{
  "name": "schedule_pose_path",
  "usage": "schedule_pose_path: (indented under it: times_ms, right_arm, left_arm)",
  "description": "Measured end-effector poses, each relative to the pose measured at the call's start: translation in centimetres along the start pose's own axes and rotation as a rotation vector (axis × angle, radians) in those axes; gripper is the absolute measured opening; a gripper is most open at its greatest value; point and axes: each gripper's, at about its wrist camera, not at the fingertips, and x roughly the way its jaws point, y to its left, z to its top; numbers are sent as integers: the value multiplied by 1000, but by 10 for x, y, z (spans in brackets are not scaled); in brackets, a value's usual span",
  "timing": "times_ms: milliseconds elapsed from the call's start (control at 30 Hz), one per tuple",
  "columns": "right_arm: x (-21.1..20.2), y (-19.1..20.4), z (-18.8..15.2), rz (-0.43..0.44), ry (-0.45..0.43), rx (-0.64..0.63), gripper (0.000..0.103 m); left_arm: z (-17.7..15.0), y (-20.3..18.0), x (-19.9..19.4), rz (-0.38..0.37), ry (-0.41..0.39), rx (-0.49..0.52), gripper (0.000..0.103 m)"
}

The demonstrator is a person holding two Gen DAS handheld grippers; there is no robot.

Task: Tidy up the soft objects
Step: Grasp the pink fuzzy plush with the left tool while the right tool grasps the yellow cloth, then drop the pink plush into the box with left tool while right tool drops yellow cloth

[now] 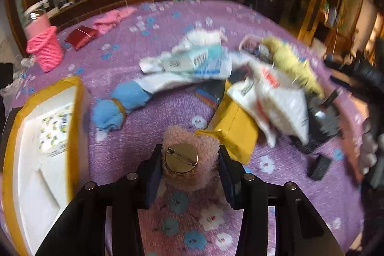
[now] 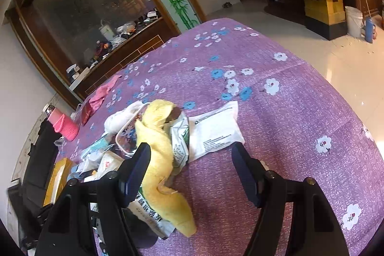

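My left gripper (image 1: 189, 162) is shut on a pink fuzzy plush brooch (image 1: 204, 148), whose round gold pin back (image 1: 181, 157) faces me, held above the purple flowered cloth (image 1: 168, 109). A blue rolled cloth (image 1: 118, 107), a white fluffy cloth (image 1: 199, 38) and a yellow towel (image 1: 291, 64) lie in the pile ahead. My right gripper (image 2: 192, 160) is open and empty above the cloth. The yellow towel (image 2: 160, 155) lies by its left finger (image 2: 136, 169), over plastic packets (image 2: 213, 131).
A white foam box with yellow tape (image 1: 43, 148) is at the left. A pink knitted basket (image 1: 45, 52), a red pouch (image 1: 81, 36) and a pink cloth (image 1: 112, 18) sit at the far left. A yellow packet (image 1: 236, 128), white bags (image 1: 280, 100) and dark items (image 1: 319, 167) clutter the right.
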Motion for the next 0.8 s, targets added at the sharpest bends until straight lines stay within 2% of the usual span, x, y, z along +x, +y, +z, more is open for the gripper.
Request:
schedule_pose_path:
  times_ms: [200,333,500,600,667,733,800]
  right_arm:
    - [8,-6,1,-21,24,18,69]
    - [13,-5,-1,-19,39,9,69]
    - [9,14,-1,17,51,-50,69]
    - [11,44,6,72,94,-149,68]
    - [23,61,11,87,153,-214,65]
    - [44,74,15,9,189,-282,39]
    - [66,76,14,-55,247,-314,38]
  left_arm:
    - [-22,5,-70,-79,-153,-99,46]
    - [-40,22,-96,-126,-201,-200,46]
    - [-47,37,-118,-92,-224,-202,46]
    - [-52,45,-127,-83,-251,-215,46]
    - [-56,52,-131,-74,-257,-234,46]
    - [-62,59,-135,-65,-259,-251,46]
    - [-70,67,-141,-45,-268,-268,46]
